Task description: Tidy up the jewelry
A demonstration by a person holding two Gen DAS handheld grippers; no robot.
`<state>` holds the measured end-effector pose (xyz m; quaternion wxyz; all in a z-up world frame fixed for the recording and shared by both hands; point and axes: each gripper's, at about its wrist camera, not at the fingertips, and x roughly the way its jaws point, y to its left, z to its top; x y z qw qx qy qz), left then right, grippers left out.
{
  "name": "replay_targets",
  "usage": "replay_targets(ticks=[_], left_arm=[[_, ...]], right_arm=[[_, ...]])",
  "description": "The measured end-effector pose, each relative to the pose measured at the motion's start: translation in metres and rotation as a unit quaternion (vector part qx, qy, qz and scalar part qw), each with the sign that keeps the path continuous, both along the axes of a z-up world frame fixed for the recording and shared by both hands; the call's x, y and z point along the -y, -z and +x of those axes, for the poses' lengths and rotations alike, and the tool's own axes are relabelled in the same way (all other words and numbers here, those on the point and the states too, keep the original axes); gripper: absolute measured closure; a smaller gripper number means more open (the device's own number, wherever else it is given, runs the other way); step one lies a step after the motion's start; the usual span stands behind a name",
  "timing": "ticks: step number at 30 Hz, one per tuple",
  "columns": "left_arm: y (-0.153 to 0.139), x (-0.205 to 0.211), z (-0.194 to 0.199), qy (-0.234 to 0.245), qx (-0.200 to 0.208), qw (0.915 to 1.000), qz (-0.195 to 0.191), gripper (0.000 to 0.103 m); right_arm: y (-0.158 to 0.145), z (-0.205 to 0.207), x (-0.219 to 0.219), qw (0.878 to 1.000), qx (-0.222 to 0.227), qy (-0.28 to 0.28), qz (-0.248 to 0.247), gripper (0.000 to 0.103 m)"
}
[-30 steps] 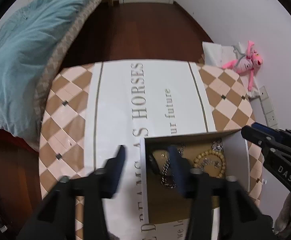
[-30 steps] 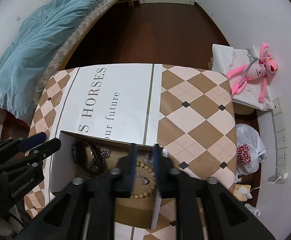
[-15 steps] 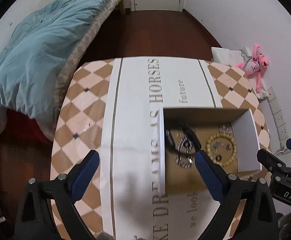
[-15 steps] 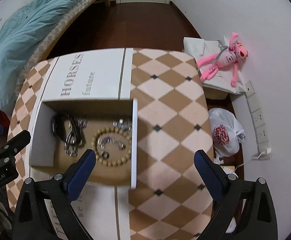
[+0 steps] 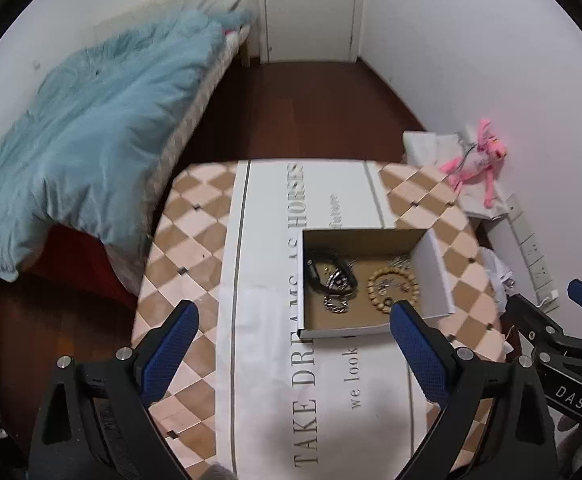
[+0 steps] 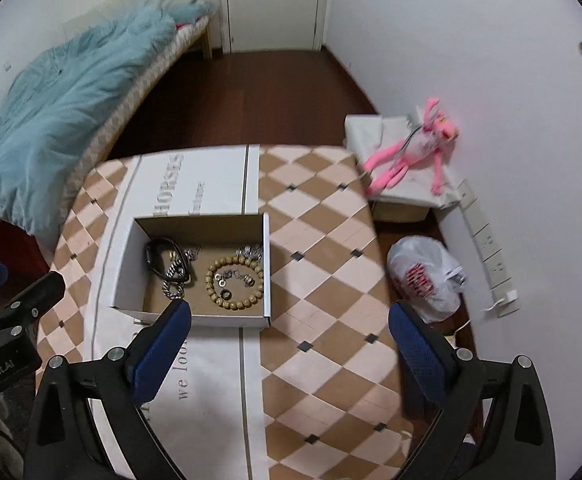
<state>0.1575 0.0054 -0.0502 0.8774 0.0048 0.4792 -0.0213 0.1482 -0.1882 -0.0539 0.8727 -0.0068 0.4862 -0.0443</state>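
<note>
A shallow white cardboard box (image 5: 439, 276) (image 6: 127, 264) with a brown floor sits on the chequered table. Inside lie a wooden bead bracelet (image 5: 394, 285) (image 6: 235, 282), a black band (image 5: 323, 270) (image 6: 159, 258), silver chains (image 5: 337, 304) (image 6: 176, 280) and small rings. My left gripper (image 5: 291, 326) hangs above and in front of the box, open, nothing between its blue pads. My right gripper (image 6: 291, 326) is also open and empty, above the table just right of the box. Each gripper shows at the edge of the other's view.
A white runner with printed lettering (image 5: 267, 320) crosses the table (image 6: 331, 248). A bed with a teal duvet (image 5: 91, 120) stands left. A pink plush toy (image 6: 415, 152) lies on a box by the wall, a white plastic bag (image 6: 425, 280) on the floor, a power strip (image 6: 491, 248) beside it.
Both grippers went from narrow to wide open and pulled up and back from the box. The jewelry stays in the box, which now looks smaller and farther off.
</note>
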Motion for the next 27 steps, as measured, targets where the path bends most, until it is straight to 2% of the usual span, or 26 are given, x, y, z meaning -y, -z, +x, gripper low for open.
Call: replay_targets(ticks=[6, 13, 20, 27], left_arm=[[-0.048, -0.002, -0.036, -0.007, 0.041, 0.9991, 0.007, 0.005], [-0.084, -0.003, -0.067, -0.012, 0.073, 0.9972, 0.007, 0.005], [-0.105, -0.001, -0.089, -0.004, 0.081, 0.9967, -0.002, 0.005], [-0.108, 0.0, -0.099, -0.004, 0.07, 0.9975, -0.008, 0.005]], right_arm=[[-0.052, -0.039, 0.001, 0.999, 0.045, -0.002, 0.001, 0.001], [-0.1, -0.078, 0.004, 0.996, 0.089, 0.001, 0.003, 0.0], [-0.125, -0.106, 0.003, 0.994, 0.107, 0.0, -0.001, 0.0], [-0.128, -0.116, 0.001, 0.995, 0.098, -0.004, 0.0, 0.0]])
